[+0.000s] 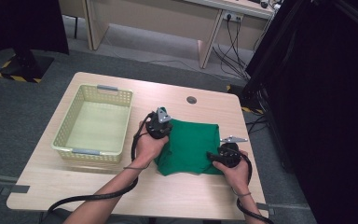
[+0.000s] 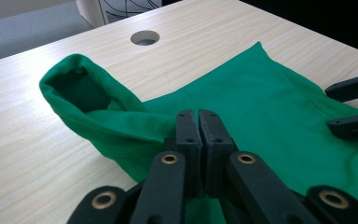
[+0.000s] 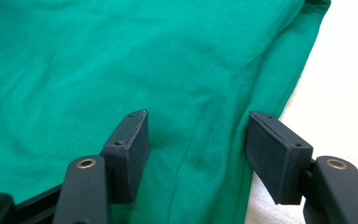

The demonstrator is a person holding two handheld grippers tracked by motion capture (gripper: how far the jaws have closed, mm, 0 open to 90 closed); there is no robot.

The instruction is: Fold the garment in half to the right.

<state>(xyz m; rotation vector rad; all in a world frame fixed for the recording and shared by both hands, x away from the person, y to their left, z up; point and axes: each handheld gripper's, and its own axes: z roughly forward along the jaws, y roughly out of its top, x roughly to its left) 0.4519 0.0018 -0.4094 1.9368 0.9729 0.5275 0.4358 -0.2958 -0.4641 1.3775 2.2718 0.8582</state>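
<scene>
Your green cloth (image 1: pixel 189 145) lies folded into a rough square on the pale wooden surface (image 1: pixel 121 196), right of the yellow basket (image 1: pixel 93 122), its near-left edge lifted into a soft rolled fold. Your left gripper (image 2: pixel 198 114) has its fingers clamped shut on that fold. Your right gripper (image 3: pixel 196 128) holds its fingers apart over the cloth's right edge, gripping nothing.

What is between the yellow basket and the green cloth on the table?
The left gripper and the hand holding it sit there in the high view, beside the basket and on the green cloth.
</scene>
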